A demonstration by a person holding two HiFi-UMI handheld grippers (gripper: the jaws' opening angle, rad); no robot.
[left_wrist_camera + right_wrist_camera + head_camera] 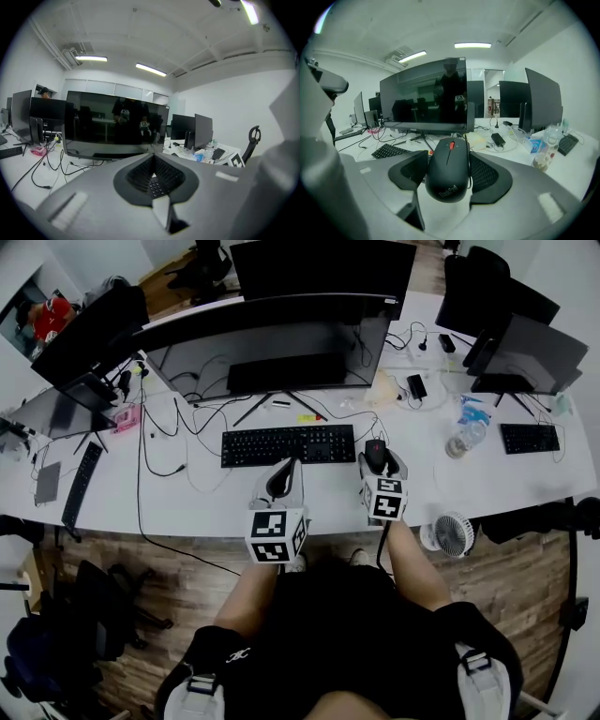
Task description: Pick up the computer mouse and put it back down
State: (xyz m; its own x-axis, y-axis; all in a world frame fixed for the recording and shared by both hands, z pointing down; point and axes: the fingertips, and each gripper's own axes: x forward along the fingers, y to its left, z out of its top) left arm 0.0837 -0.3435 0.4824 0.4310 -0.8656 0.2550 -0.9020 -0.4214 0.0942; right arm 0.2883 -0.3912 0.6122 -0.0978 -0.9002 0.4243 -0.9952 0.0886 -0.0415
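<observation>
A black computer mouse (375, 454) with a red scroll wheel sits to the right of the black keyboard (288, 444) on the white desk (211, 495). My right gripper (376, 461) is shut on the mouse. In the right gripper view both dark pads (490, 174) press the sides of the mouse (449, 171), and I cannot tell whether it is off the desk. My left gripper (279, 482) hovers at the desk's front edge below the keyboard. Its jaws stand together around nothing; in the left gripper view (153, 177) only a sliver of keyboard shows between the pads.
A wide curved monitor (272, 348) stands behind the keyboard, with cables (164, 427) trailing to its left. Right of the mouse are a plastic bottle (466, 438), a second keyboard (530, 438) and more monitors (525, 352). A small white fan (454, 533) sits at the front edge.
</observation>
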